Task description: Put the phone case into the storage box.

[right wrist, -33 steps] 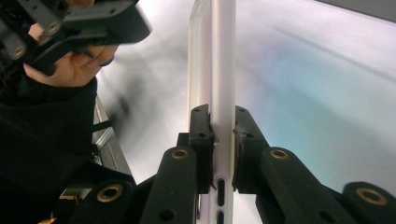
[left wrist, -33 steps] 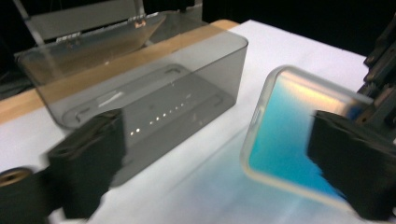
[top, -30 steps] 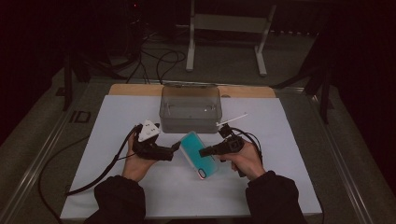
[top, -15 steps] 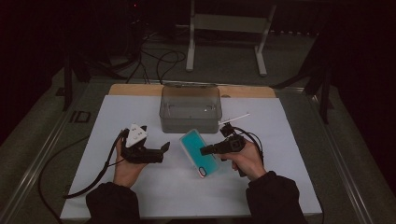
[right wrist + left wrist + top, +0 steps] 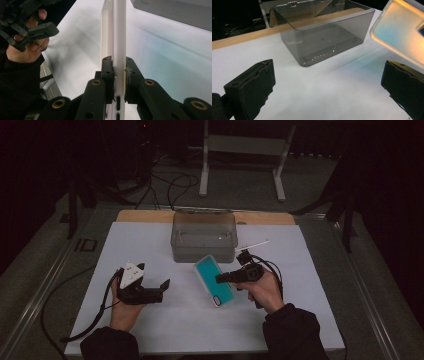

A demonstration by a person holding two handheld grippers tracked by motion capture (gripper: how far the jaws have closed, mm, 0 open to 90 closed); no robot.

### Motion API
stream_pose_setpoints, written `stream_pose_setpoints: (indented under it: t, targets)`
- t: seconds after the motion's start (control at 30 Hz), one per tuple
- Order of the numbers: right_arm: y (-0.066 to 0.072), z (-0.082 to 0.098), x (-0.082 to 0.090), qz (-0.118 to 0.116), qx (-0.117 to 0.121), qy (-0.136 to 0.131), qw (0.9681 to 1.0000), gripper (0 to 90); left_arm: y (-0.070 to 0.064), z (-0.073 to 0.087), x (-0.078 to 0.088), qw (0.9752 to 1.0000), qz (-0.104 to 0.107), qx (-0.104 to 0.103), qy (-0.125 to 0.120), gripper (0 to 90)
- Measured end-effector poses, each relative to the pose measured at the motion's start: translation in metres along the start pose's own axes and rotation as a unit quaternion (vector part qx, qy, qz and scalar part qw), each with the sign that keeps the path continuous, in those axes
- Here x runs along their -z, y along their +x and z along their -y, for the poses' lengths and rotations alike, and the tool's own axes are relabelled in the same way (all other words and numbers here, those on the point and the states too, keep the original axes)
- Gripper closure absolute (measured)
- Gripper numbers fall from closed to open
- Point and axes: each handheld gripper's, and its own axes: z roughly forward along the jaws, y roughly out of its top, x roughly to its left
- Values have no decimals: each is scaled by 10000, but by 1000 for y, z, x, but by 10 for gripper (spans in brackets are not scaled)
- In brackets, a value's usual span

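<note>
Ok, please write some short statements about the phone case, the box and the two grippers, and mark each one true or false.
1. The right gripper is shut on the teal phone case. True.
2. The left gripper holds the phone case. False: its jaws stand open with nothing between them.
3. The clear box has its lid open. True.
4. The phone case lies inside the box. False: it is held in front of the box.

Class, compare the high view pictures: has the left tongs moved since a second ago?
Yes. The left tongs has drawn back leftward and toward the person, away from the clear box and the teal phone case, which the right tongs grips.
</note>
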Motion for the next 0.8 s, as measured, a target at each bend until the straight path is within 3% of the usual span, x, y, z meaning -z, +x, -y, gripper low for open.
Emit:
stream_pose_setpoints:
  t: [0.3,0.63,0.8]
  targets:
    - [0,-2,3,202,-7,-102,9997,819,4,17,11,10000,-60,0,-52,3]
    - [1,-6,7,216,-45,-179,9996,819,9,36,27,9995,-175,-71,-241,3]
    - [1,-9,10,238,-52,-221,9995,819,14,45,37,9989,-242,60,-392,3]
